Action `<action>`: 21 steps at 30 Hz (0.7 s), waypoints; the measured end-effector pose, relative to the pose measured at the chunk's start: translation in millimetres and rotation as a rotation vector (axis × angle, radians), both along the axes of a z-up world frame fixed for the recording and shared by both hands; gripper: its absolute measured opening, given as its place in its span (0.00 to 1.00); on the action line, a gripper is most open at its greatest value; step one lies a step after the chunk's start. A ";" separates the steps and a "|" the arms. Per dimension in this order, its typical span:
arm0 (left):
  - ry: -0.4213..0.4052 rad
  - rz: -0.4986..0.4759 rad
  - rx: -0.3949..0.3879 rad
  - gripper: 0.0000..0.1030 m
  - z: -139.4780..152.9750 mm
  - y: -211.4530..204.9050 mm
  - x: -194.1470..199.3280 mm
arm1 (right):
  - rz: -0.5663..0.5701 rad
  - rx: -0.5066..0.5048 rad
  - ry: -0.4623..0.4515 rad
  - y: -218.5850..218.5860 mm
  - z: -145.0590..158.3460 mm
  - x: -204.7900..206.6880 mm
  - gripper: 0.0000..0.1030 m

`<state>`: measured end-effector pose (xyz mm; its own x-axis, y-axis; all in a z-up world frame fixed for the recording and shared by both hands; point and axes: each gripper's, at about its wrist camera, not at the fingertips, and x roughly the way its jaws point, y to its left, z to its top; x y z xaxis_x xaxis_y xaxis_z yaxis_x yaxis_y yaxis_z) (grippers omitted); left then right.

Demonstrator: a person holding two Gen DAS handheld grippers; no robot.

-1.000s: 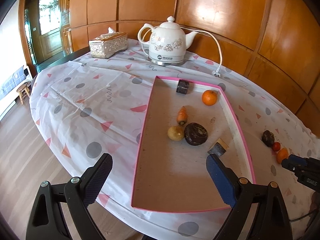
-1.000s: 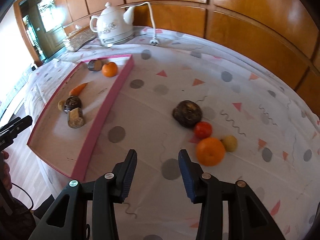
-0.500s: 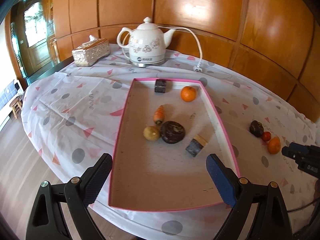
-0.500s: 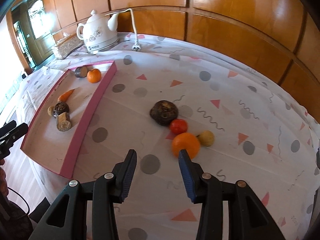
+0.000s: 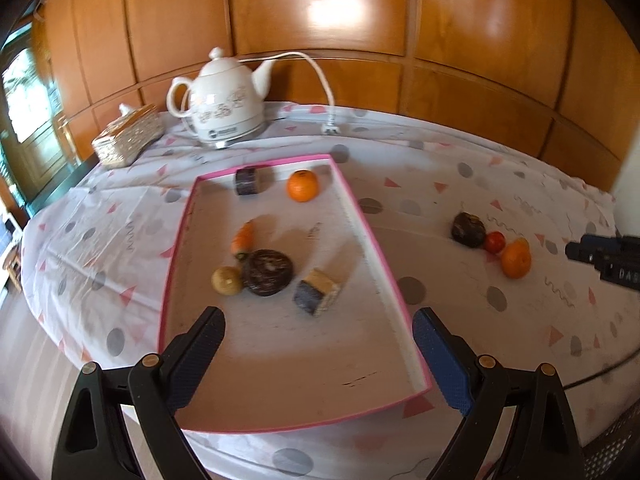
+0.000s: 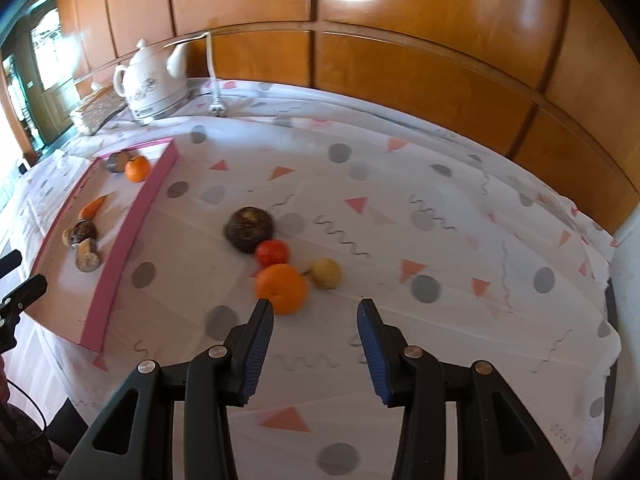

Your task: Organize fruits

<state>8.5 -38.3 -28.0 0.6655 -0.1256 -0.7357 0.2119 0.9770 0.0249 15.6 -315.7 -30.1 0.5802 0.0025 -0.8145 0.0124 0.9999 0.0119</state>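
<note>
Your bench carries the pink tray, holding several fruits. Your left tool gapes wide and empty over it. Your right tool, half open and empty, hovers just beside the orange.

in the pink tray: six items, being one orange, one carrot, one yellowish ball, one dark round piece, two cut blocks. on the cloth: four, being one orange, one tomato, one dark fruit, one yellow fruit.
</note>
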 end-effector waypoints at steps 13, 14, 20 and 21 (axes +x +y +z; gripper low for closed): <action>0.006 -0.115 0.029 0.92 -0.5 -49.7 6.8 | -0.132 -0.043 0.037 -71.2 -0.3 -5.7 0.43; 0.007 -0.122 0.029 0.92 -0.9 -52.1 6.9 | -0.148 -0.044 0.040 -77.3 -0.3 -6.7 0.43; 0.019 -0.162 0.042 0.92 -4.5 -69.4 9.9 | -0.265 -0.042 0.058 -118.1 -4.8 -12.9 0.43; 0.021 -0.165 0.043 0.92 -5.2 -71.2 10.3 | -0.282 -0.040 0.060 -124.3 -5.6 -14.1 0.43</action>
